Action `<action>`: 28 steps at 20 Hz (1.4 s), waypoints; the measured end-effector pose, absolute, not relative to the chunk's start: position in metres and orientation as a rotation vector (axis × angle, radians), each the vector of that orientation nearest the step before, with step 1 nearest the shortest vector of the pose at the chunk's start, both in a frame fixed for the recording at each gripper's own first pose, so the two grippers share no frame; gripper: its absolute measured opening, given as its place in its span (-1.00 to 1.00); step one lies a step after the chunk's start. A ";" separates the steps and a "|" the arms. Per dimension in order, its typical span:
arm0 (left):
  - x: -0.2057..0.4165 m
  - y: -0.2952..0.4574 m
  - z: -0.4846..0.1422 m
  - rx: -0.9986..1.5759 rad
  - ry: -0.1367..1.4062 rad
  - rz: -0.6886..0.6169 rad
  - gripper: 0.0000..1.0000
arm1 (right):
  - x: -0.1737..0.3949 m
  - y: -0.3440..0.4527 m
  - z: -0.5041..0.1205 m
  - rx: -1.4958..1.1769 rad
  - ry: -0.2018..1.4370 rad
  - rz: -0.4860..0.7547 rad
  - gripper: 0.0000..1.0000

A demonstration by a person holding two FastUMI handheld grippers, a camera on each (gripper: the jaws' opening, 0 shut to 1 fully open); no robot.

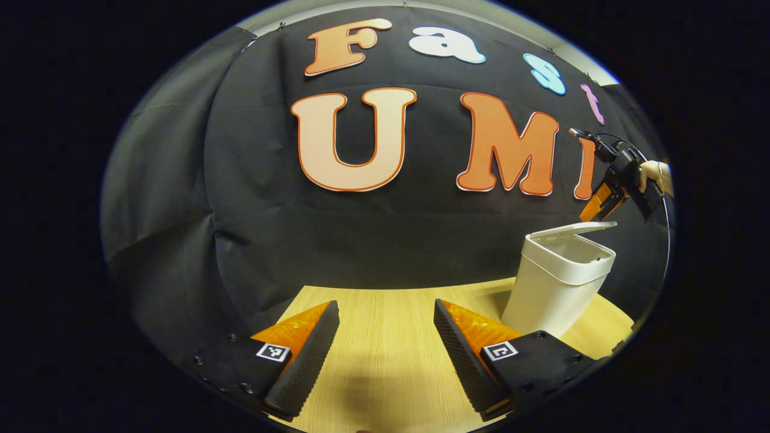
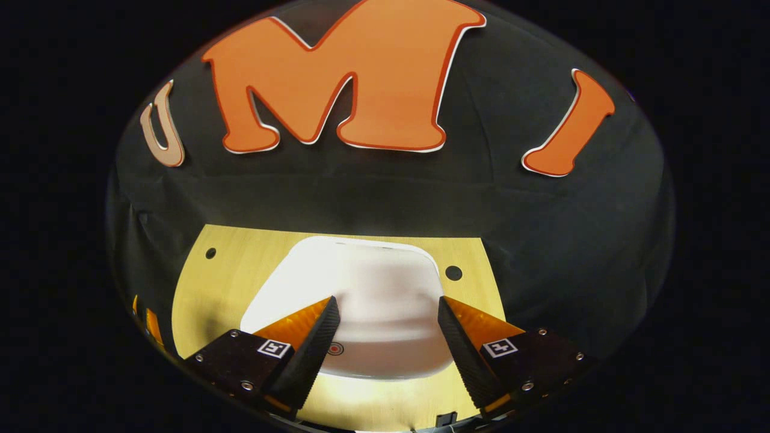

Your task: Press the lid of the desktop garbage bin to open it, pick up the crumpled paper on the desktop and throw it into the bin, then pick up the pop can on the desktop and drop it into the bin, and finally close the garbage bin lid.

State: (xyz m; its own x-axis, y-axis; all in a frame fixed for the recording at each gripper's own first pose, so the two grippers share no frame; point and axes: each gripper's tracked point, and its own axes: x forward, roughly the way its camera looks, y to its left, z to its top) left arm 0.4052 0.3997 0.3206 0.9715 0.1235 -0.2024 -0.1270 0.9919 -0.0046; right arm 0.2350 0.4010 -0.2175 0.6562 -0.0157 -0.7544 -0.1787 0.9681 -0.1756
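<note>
Left tongs (image 1: 386, 313) apart, empty, over light wooden worktop (image 1: 385, 367). Right tongs (image 2: 388, 310) apart, empty, above white plastic garbage bin (image 1: 556, 282); hinged white lid (image 1: 574, 229) slightly raised.

Smooth white plastic bin (image 1: 556, 282), glossy lid (image 2: 355, 313), matt pale wood-grain desktop (image 1: 385, 355)

Dim booth, blurred overexposed lid (image 2: 361, 300)

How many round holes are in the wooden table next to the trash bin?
2. In the right gripper view, one hole sits in the table left of the white bin's lid, and one hole sits right of it. The bin may hide others.
</note>
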 end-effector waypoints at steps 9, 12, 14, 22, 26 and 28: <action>0.388 0.400 0.319 -0.008 0.211 0.108 1.00 | 0.194 0.408 -0.259 -0.161 0.935 0.110 0.99; 0.387 0.399 0.315 0.000 0.219 0.098 0.97 | 0.189 0.407 -0.265 -0.168 0.946 0.103 0.99; 0.387 0.398 0.313 0.006 0.224 0.089 0.99 | 0.188 0.407 -0.265 -0.166 0.940 0.100 0.98; 0.393 0.389 0.311 -0.012 0.225 0.070 1.00 | 0.181 0.410 -0.274 -0.223 1.005 0.171 1.00; 0.395 0.380 0.316 -0.009 0.212 0.056 1.00 | 0.187 0.410 -0.270 -0.173 0.943 0.158 1.00; 0.395 0.384 0.322 -0.004 0.203 0.067 1.00 | 0.187 0.408 -0.268 -0.137 0.884 0.149 0.99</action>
